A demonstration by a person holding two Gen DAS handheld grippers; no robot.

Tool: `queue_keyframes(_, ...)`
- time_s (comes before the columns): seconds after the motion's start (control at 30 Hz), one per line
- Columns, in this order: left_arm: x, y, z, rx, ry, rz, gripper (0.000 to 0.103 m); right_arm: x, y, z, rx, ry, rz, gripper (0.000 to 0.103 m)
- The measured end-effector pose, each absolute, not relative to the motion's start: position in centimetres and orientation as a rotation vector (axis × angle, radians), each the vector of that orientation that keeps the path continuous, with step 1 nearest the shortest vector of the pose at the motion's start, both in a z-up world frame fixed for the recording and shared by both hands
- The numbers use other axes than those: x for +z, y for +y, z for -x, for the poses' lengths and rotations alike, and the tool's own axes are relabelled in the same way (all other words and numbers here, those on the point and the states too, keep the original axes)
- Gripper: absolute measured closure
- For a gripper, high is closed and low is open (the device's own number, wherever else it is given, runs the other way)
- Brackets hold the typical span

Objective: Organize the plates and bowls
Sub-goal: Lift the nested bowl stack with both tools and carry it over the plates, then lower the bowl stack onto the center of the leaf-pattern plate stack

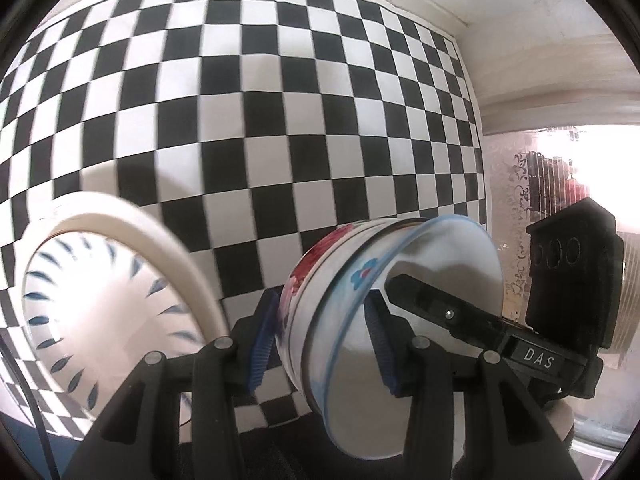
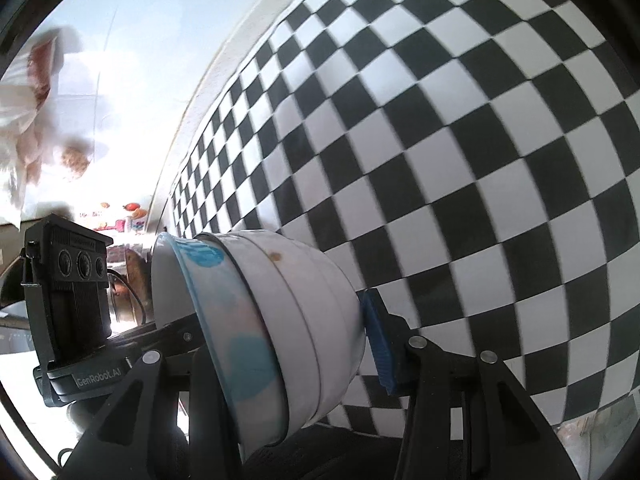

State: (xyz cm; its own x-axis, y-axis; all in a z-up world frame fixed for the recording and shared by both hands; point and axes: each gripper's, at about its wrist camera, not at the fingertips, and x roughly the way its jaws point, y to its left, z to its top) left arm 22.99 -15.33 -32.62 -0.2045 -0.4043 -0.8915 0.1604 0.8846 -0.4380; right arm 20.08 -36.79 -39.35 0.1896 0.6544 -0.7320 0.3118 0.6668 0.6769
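A nested stack of bowls (image 1: 360, 320) is held off the checkered surface (image 1: 280, 100), tipped on its side and gripped from two opposite sides at once. From the left wrist view the stack shows an outer bowl with red flowers and an inner white bowl with a thin blue rim and a small blue flower mark; from the right wrist view the same stack of bowls (image 2: 288, 332) shows pale blue blotches inside the rim and plain white walls with a small brown spot. The left gripper (image 1: 324, 340) is clamped on the stack, its blue ribbed pads pressing wall and inside. The right gripper (image 2: 296, 344) is likewise closed on the stack, one blue pad flat against the outer wall, and its body reaches into the bowl in the left view. To the left of the stack lies a white plate (image 1: 108, 300) with blue dashes, resting on the black-and-white checkered surface.
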Motion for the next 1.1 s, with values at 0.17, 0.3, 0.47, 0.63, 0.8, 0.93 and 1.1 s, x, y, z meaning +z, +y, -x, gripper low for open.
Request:
queue_keyframes(0.17,-31.5,-12.9,-22.8,-0.493,1.694,0.208,0.063,-38.1,-33.6,-20.3,0.329,1.421,-0.839,0.056)
queue_keyframes(0.3,-31.1,-10.2,-22.5,-0.465,1.688,0.232,0.063,-37.6,-30.4,-20.6,0.363,1.442,-0.806,0.056)
queue_keyframes(0.47,-31.0,-6.4,-22.3,-0.416,1.68,0.272,0.063,-37.7,-26.6,-21.3,0.412,1.471,-0.771,0.057)
queue_keyframes(0.63,-31.4,-3.1,-22.2,-0.361,1.678,0.304,0.063,-38.5,-22.6,-22.0,0.455,1.502,-0.736,0.057)
queue_keyframes(0.8,-32.3,-0.6,-22.2,-0.321,1.683,0.328,0.063,-39.9,-19.7,-22.4,0.478,1.534,-0.72,0.057)
queue_keyframes(0.93,-33.3,0.5,-22.2,-0.295,1.689,0.356,0.063,-40.8,-18.3,-22.7,0.483,1.553,-0.706,0.057)
queue_keyframes(1.1,-34.2,1.5,-22.2,-0.281,1.696,0.352,0.063,-41.8,-16.9,-23.4,0.476,1.57,-0.675,0.057)
